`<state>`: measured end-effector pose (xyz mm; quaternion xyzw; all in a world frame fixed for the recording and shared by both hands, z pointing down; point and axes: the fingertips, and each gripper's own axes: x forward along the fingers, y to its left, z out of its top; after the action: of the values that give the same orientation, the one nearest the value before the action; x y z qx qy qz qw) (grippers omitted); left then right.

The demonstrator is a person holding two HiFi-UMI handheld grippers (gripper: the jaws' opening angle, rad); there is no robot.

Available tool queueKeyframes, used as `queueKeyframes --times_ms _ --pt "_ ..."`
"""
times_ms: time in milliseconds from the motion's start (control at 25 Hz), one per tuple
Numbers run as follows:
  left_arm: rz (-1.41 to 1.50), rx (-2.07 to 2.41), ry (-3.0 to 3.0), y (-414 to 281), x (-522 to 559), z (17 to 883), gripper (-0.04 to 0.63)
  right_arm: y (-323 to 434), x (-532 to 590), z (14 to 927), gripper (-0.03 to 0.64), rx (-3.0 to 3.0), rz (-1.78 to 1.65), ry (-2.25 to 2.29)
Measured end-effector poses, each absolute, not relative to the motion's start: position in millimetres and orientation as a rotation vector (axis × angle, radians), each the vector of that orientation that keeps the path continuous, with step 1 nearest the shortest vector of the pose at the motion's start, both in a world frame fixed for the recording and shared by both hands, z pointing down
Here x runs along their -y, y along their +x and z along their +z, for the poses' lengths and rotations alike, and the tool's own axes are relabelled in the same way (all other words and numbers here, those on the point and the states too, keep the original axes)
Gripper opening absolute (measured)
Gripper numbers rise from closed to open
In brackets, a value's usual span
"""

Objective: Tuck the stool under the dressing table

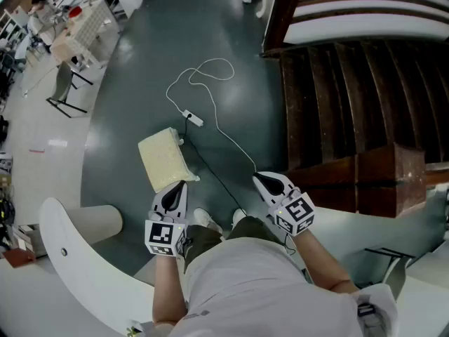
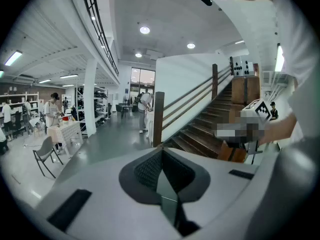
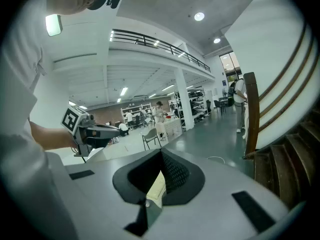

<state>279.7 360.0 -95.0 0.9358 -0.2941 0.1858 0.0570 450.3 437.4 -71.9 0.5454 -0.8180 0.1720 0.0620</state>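
Stool lies lengthwise, pointing away from person.

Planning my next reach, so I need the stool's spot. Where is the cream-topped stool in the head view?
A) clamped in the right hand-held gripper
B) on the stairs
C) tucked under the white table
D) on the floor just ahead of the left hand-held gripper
D: the stool stands on the dark floor right in front of the left hand-held gripper, away from the stairs; the right hand-held gripper is shut on nothing.
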Motion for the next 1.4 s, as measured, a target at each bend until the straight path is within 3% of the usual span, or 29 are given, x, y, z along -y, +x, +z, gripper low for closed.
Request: queueKeyframes --times_ms 800,1400 --pt "0.501 1.027 2.645 68.9 -264.1 -72.7 0.002 268.8 -302.4 -91.1 0.009 2.494 0.478 1.467" --pt "0.567 1.085 2.448 62.9 -170.8 -23.7 0.002 264.6 -194.2 -27.6 0.009 2.495 0.693 1.259"
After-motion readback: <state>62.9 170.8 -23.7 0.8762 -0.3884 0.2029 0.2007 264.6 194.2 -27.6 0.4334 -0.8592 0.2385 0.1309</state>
